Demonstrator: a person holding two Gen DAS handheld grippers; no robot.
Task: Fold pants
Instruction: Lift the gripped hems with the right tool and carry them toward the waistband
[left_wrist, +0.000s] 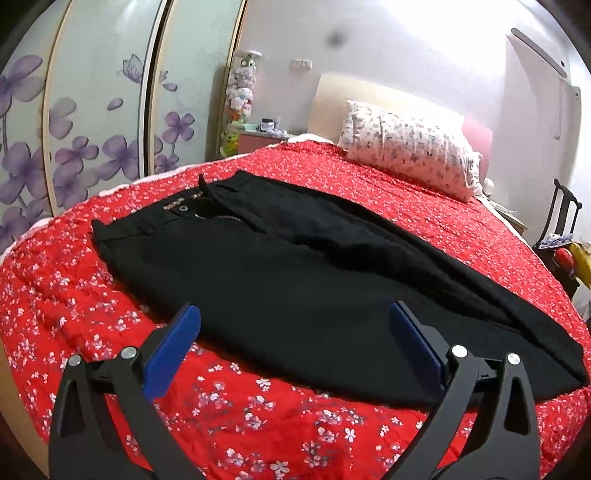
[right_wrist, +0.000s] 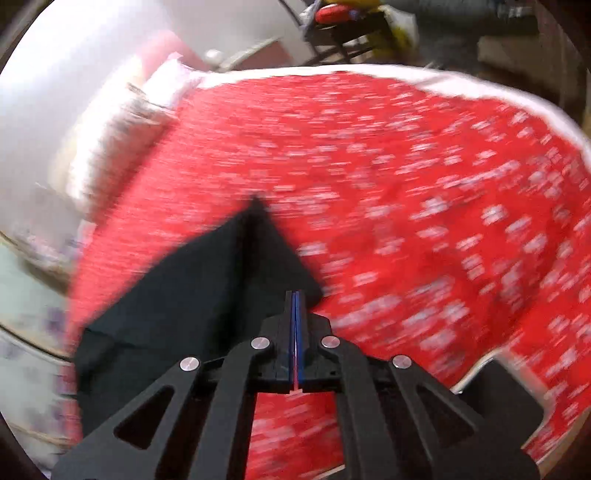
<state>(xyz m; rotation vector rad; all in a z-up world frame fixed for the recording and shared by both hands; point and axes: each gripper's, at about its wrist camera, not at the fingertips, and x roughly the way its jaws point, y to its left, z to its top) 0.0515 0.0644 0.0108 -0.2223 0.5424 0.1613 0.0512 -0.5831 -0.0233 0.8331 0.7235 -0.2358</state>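
Soft, floppy pants (left_wrist: 295, 273): left gripper (left_wrist: 295, 328) wide, right gripper (right_wrist: 296, 295) pinched on hem (blurry), grab waistband corners.

- I count one pair of black pants (left_wrist: 295, 266) on the bed.
- One red floral bedspread (left_wrist: 229, 417) under them.
- One flowered pillow (left_wrist: 410, 147) at the headboard.
- Two grippers: my left gripper (left_wrist: 293, 325) and my right gripper (right_wrist: 296, 299).
- Two blue pads (left_wrist: 173, 349) on the left one.
- One dark chair (left_wrist: 561, 210) beside the bed.
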